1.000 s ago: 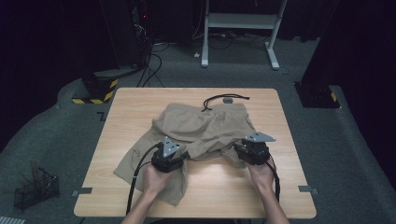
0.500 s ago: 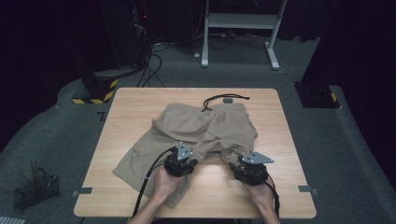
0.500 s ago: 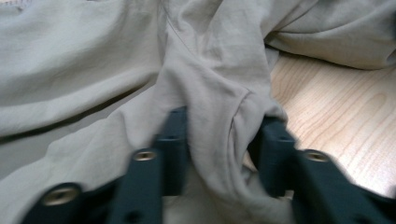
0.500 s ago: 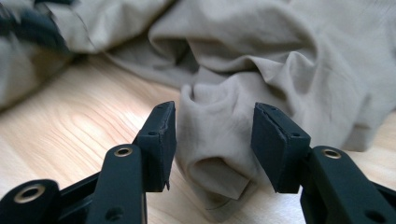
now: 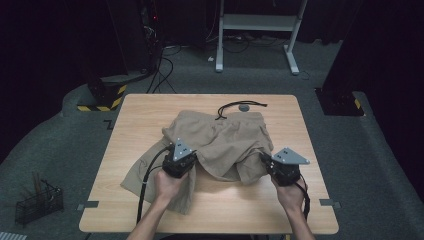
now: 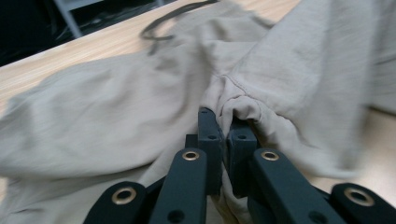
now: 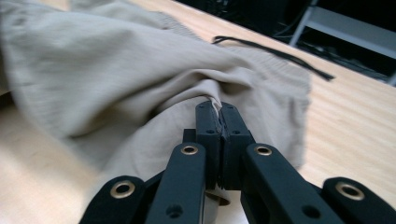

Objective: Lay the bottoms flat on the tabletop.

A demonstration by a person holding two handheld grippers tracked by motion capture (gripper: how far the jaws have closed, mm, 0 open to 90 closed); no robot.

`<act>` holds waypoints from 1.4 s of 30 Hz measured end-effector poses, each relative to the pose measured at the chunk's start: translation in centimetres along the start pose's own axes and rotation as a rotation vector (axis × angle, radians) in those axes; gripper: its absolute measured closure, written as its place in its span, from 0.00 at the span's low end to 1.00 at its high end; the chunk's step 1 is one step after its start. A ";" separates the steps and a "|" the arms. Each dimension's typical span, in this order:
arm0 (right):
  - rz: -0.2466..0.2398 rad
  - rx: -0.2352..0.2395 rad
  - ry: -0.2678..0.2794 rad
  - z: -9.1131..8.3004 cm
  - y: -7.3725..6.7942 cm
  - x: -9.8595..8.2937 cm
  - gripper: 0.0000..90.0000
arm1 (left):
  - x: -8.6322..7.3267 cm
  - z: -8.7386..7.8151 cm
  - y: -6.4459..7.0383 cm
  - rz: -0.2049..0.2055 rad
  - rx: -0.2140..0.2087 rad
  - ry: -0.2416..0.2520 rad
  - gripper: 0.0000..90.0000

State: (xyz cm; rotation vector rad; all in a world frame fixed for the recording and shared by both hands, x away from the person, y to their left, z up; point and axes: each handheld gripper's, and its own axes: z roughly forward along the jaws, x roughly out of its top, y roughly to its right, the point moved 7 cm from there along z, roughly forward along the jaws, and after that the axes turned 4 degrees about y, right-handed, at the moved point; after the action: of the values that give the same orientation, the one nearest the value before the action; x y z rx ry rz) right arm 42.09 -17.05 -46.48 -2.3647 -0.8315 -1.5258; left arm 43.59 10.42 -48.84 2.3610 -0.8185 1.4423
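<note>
A pair of tan shorts [image 5: 220, 145] lies crumpled across the middle of the wooden worktop [image 5: 300, 130], its waistband toward the far edge, where a black drawstring [image 5: 240, 105] trails onto the bare wood. The person stands at the near side with a tool in each hand. The left gripper [image 5: 179, 159] sits on the near left part of the garment; in the left gripper view its fingers [image 6: 209, 140] are nearly closed, with a bunched fold of the tan cloth pinched between them. The right gripper [image 5: 282, 167] is at the near right hem, and in the right gripper view its fingers [image 7: 233, 128] are pressed together on a thin edge of the fabric. Between the two tools the cloth hangs in loose folds. A small wire basket [image 5: 37, 204] stands on the grey floor to the left of the worktop.
</note>
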 end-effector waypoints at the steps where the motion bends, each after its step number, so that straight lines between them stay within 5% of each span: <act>1: -0.002 -0.017 -0.019 0.5 0.4 0.0 0.98 | -0.5 0.8 -0.8 -0.002 0.031 -0.037 0.96; 4: 0.003 -0.048 -0.175 4.5 1.8 -2.2 0.97 | -1.8 2.4 -1.7 -0.016 0.065 -0.103 0.87; 5: 0.013 -0.055 -0.225 5.6 2.2 -3.3 0.95 | -3.1 3.5 -2.1 -0.029 0.084 -0.168 0.80; 6: 0.013 -0.055 -0.225 5.6 2.2 -3.3 0.95 | -3.1 3.5 -2.1 -0.029 0.084 -0.168 0.73; 7: 0.055 -0.066 -0.284 7.1 2.6 -4.9 0.84 | -3.6 3.6 -1.8 -0.053 0.067 -0.192 0.65; 10: 0.084 -0.066 -0.270 6.9 2.4 -5.1 0.75 | -3.5 2.6 -1.3 -0.045 0.063 -0.164 0.54; 12: 0.081 -0.055 -0.215 5.2 1.7 -4.3 0.69 | -2.7 0.8 -0.5 -0.021 0.057 -0.131 0.48; 17: 0.084 -0.010 -0.138 2.4 1.1 -3.6 0.70 | -3.1 -1.0 0.8 -0.003 0.018 -0.123 0.42; 24: 0.106 0.012 -0.110 1.3 0.6 -4.6 0.72 | -4.5 -1.5 3.4 0.000 -0.060 -0.144 0.41; 27: 0.077 0.075 -0.114 1.3 -1.5 -5.0 0.74 | -4.4 -1.6 5.6 0.032 -0.117 -0.138 0.42; 29: 0.066 0.104 -0.125 1.8 -2.7 -5.5 0.72 | -4.5 -0.6 7.7 0.070 -0.161 -0.142 0.42; 33: 0.046 0.107 -0.179 3.1 -3.5 -6.8 0.67 | -5.5 1.7 8.6 0.080 -0.183 -0.192 0.41; 37: 0.050 0.102 -0.233 4.6 -3.2 -7.8 0.73 | -5.9 3.6 8.1 0.062 -0.144 -0.219 0.45; 42: 0.044 0.102 -0.266 5.8 -1.8 -7.9 0.86 | -5.6 4.5 7.3 0.113 -0.099 -0.212 0.72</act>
State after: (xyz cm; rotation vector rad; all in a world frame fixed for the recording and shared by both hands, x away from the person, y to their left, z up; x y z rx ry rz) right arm 43.11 -15.63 -56.34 -2.5251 -0.8825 -1.1378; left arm 40.64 4.20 -56.37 2.4551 -1.0666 1.1732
